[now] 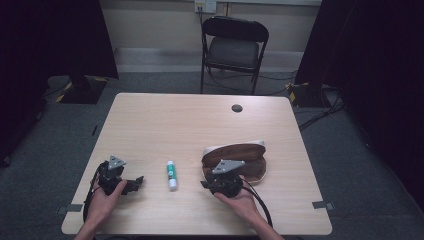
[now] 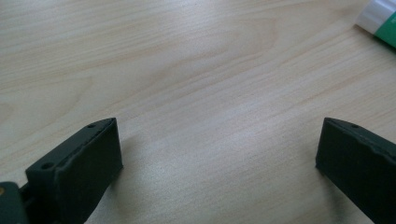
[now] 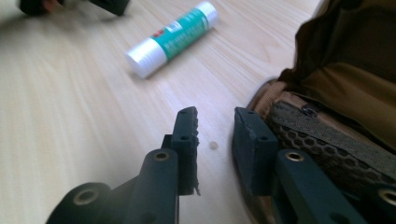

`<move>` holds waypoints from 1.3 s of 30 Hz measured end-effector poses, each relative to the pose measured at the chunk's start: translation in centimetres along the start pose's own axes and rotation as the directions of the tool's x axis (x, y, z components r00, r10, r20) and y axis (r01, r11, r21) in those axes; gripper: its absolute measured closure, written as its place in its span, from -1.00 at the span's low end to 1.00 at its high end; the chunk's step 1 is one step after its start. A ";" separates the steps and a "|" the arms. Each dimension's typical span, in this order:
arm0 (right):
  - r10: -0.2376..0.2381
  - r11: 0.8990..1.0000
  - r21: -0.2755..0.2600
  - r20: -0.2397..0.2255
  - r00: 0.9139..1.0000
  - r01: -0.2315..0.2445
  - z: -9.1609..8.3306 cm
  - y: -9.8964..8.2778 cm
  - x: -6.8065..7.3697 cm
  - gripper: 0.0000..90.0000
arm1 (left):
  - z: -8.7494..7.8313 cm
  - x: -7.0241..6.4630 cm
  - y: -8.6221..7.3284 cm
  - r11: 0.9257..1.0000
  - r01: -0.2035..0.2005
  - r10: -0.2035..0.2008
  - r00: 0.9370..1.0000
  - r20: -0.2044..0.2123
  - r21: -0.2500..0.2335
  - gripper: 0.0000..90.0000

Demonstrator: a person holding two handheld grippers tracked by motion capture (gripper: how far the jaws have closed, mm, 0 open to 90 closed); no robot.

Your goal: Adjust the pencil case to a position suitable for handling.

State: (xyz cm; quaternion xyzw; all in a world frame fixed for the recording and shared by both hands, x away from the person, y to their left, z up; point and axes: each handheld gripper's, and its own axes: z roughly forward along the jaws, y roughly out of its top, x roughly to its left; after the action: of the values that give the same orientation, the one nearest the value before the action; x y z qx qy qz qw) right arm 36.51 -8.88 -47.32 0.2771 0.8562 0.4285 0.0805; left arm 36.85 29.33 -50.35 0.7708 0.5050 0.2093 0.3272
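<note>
I see a black chair behind my wooden worktop (grey carpet all around), with dark curtains beside.

In the left gripper view, the white-capped green glue stick is cut off by the top right corner, so just its cap end and a strip of label show. Its label print is too small to read from the high view. In the right gripper view, the open brown leather glasses case runs off the right edge, and the left gripper at the far left is blurred and clipped by the top edge.
</note>
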 end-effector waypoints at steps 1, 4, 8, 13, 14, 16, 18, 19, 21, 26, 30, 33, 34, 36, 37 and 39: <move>0.006 1.000 -0.012 -0.012 1.000 -0.006 -0.4 0.1 0.0 0.54 | 0.0 0.0 0.0 1.000 0.000 0.000 1.000 -0.001 0.001 -1.00; 0.002 0.999 -0.038 -0.004 1.000 -0.002 -2.0 0.3 -0.1 0.51 | 0.0 0.0 0.0 1.000 0.000 0.000 1.000 -0.001 0.001 -1.00; 0.039 0.997 -0.069 0.048 0.998 -0.036 -4.3 -0.1 -1.8 0.46 | 0.0 0.0 0.0 1.000 0.000 0.000 1.000 -0.001 0.001 -1.00; 0.095 0.993 -0.079 0.139 0.986 -0.085 -7.2 -1.4 -4.3 0.37 | 0.0 0.0 0.0 1.000 0.000 0.000 1.000 -0.001 0.001 -1.00; 0.094 0.994 -0.078 0.168 0.981 -0.082 -7.7 -1.6 -4.7 0.35 | 0.0 0.0 0.0 1.000 0.000 0.000 1.000 -0.001 0.001 -1.00; 0.132 0.988 -0.103 0.213 0.968 -0.112 -9.2 -2.1 -6.4 0.31 | 0.0 0.0 0.0 1.000 0.000 0.000 1.000 0.000 0.001 -1.00; 0.146 0.986 -0.110 0.226 0.963 -0.124 -9.6 -2.3 -6.9 0.31 | 0.0 0.0 0.0 1.000 0.000 0.000 1.000 -0.001 0.001 -1.00; 0.165 0.984 -0.110 0.252 0.954 -0.141 -10.2 -2.8 -8.0 0.28 | 0.0 0.0 0.0 1.000 -0.001 0.001 1.000 -0.001 0.001 -1.00; 0.184 0.981 -0.108 0.281 0.942 -0.160 -10.6 -3.3 -9.1 0.26 | 0.0 0.0 0.0 1.000 0.000 0.000 1.000 0.000 0.001 -1.00; 0.213 0.976 -0.107 0.320 0.923 -0.188 -10.9 -4.0 -10.4 0.22 | 0.0 0.0 0.0 1.000 0.000 0.000 1.000 -0.001 0.001 -1.00; 0.234 0.972 -0.100 0.361 0.903 -0.212 -11.1 -4.5 -11.6 0.22 | 0.0 0.0 0.0 1.000 -0.001 0.001 1.000 -0.001 0.000 -1.00; 0.232 0.973 -0.089 0.382 0.894 -0.214 -10.9 -4.5 -12.4 0.21 | 0.0 0.0 0.0 1.000 0.000 0.000 1.000 -0.001 0.001 -1.00; 0.232 0.973 -0.089 0.382 0.894 -0.214 -10.9 -4.5 -12.4 0.21 | 0.0 0.0 0.0 1.000 0.000 0.000 1.000 -0.001 0.001 -1.00; 0.242 0.970 -0.096 0.370 0.897 -0.222 -10.4 -4.5 -13.2 0.20 | 0.0 0.0 0.0 1.000 0.000 0.000 1.000 -0.001 0.000 -1.00; 0.254 0.967 -0.107 0.359 0.898 -0.231 -9.8 -4.5 -13.7 0.23 | 0.0 0.0 0.0 1.000 0.000 0.000 1.000 -0.001 0.000 -1.00; 0.246 0.969 -0.097 0.357 0.901 -0.227 -9.2 -4.4 -14.0 0.26 | 0.0 0.0 0.0 1.000 0.000 0.000 1.000 -0.001 0.000 -1.00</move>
State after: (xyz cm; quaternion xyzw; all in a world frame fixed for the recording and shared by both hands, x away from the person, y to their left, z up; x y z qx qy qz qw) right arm 42.96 -24.96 -46.50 0.4518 0.7745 0.3982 0.1936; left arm 36.85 29.32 -50.35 0.7707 0.5052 0.2097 0.3268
